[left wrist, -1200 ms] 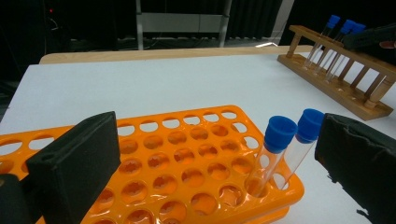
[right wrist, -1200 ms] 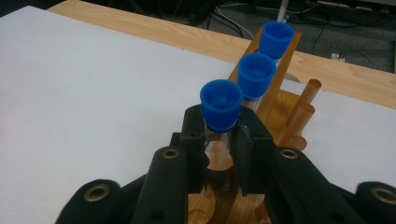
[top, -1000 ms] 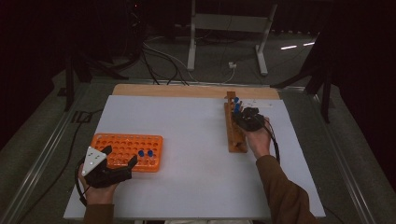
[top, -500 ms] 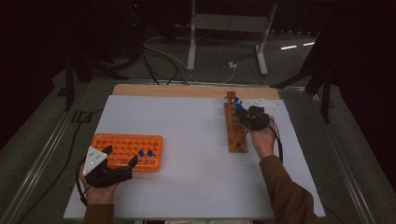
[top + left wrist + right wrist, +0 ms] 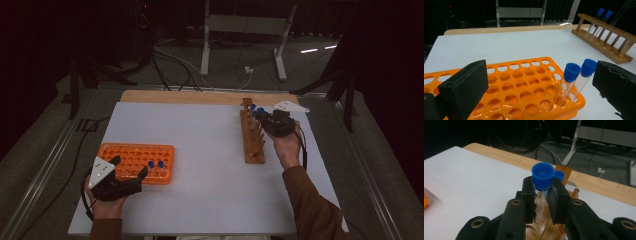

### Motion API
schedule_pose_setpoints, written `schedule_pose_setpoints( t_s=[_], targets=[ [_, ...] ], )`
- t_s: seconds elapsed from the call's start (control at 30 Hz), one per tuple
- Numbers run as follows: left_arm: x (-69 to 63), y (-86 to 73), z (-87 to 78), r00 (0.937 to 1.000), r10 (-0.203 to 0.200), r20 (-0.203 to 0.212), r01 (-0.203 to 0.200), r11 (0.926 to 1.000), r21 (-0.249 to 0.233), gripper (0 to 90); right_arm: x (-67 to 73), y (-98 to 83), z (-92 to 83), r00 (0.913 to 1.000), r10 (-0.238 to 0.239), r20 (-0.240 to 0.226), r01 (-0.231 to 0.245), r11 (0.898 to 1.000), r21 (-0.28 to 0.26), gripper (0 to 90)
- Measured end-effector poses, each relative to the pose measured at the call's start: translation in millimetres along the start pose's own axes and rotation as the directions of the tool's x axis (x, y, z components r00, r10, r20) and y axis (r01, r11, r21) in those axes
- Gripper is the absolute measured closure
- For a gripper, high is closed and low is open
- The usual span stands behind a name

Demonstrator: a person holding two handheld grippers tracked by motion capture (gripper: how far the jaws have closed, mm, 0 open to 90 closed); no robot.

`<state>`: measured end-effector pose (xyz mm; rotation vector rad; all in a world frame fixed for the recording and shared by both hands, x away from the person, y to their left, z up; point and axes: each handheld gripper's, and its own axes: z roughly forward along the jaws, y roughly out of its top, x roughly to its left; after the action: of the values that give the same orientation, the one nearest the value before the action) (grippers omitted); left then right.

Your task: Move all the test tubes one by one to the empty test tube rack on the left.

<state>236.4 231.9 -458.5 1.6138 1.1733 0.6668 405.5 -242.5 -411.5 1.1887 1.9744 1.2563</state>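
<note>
Gripping a blue-capped test tube (image 5: 543, 185) above the wooden rack (image 5: 251, 134).

Clamped just under the cap, the right gripper (image 5: 543, 195) holds the clear tube upright over the far end of the wooden rack, where other blue-capped tubes (image 5: 600, 18) stand. At the table's near left, the left gripper (image 5: 536, 87) rests with its jaws spread wide around the corner of the orange tube rack (image 5: 521, 85), which carries two capped tubes (image 5: 574, 80); neither pad touches them.

Plastic rack (image 5: 135, 161) left of wooden rack (image 5: 251, 137)
</note>
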Motion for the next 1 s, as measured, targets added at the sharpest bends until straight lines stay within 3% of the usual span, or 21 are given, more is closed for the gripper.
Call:
schedule_pose_setpoints(
  t_s=[0.27, 0.63, 1.0],
  targets=[
    [-3.7, 6.7, -0.5, 1.0000, 0.006, 0.008, -0.006, 1.0000, -0.004, 1.2, 1.8, 4.3, -8.5, 0.9994, -0.002, -0.034, 0.002, 1.000, -0.019, 77.0],
    [-19.6, 22.7, 2.2, 0.9978, 0.044, 0.048, -0.045, 0.9990, 0.006, 1.2, 19.4, 2.1, -11.0, 0.9940, -0.025, -0.107, 0.025, 1.000, -0.001, 77.0],
    [-49.8, 38.4, 23.3, 0.9871, 0.106, 0.120, -0.110, 0.9935, 0.029, 1.2, 36.5, -3.6, -12.2, 0.9818, -0.044, -0.185, 0.051, 0.998, 0.035, 76.9]
  ],
)
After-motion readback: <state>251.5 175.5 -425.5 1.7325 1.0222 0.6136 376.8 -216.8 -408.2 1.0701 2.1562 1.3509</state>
